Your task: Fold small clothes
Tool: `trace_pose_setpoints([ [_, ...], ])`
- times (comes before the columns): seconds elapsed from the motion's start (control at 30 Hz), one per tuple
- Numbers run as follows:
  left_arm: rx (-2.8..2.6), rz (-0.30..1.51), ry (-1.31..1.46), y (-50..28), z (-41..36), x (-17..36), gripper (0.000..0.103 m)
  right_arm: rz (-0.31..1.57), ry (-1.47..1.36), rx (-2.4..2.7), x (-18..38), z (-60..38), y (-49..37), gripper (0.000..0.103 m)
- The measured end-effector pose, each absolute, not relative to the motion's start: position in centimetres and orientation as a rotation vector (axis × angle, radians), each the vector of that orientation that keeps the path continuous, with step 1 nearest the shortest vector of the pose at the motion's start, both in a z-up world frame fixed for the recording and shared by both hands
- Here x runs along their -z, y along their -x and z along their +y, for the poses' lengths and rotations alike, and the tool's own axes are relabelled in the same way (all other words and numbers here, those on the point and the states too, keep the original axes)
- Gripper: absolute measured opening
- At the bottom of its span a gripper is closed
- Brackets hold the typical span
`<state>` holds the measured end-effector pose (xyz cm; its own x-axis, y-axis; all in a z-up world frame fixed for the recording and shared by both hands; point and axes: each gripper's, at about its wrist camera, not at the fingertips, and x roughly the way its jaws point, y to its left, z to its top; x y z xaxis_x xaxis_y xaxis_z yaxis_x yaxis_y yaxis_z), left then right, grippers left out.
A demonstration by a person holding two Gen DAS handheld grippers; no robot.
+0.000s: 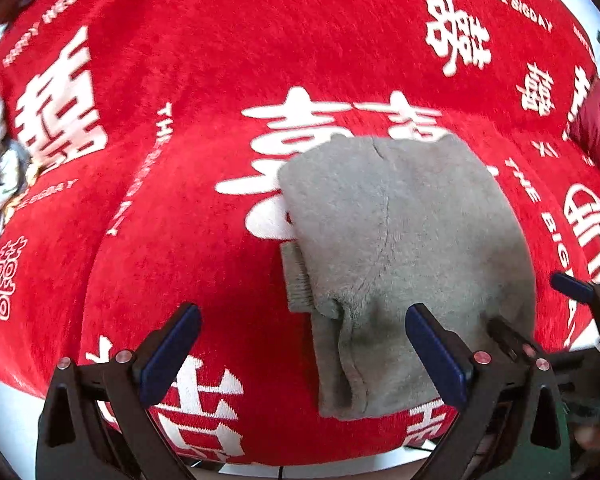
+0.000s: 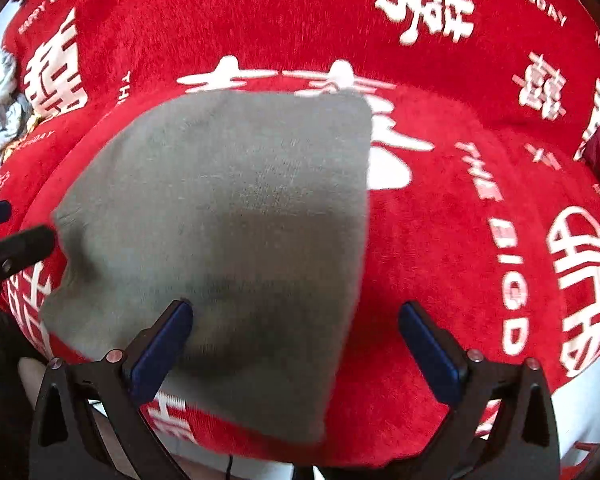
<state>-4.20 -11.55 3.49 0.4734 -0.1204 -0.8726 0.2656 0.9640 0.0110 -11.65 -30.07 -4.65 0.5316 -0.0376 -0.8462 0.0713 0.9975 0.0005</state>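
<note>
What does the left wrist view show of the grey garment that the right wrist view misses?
Only the left wrist view shows the ribbed cuff poking out at the grey garment's left edge, plus a centre seam and bunched folds near its bottom. Only the right wrist view shows its straight right edge whole. Both show it folded on the red blanket, with the left claw and right claw open, gripping nothing.
</note>
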Motion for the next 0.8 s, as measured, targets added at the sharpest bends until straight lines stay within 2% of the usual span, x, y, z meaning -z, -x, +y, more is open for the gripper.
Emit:
trace_pose_setpoints([
  [0.17,0.250,1.099,-0.173,4.4,-12.6,-3.4,0.103,0.980,0.027,-0.007,2.4,-28.1,12.9,0.103],
  [0.37,0.242,1.101,-0.220,4.9,-12.9,-3.9,0.103,1.033,0.039,0.022,2.9,-27.6,12.9,0.103],
  [0.8,0.232,1.095,-0.283,5.8,-13.8,-3.7,0.103,1.013,0.079,0.037,1.9,-27.4,13.4,0.103],
])
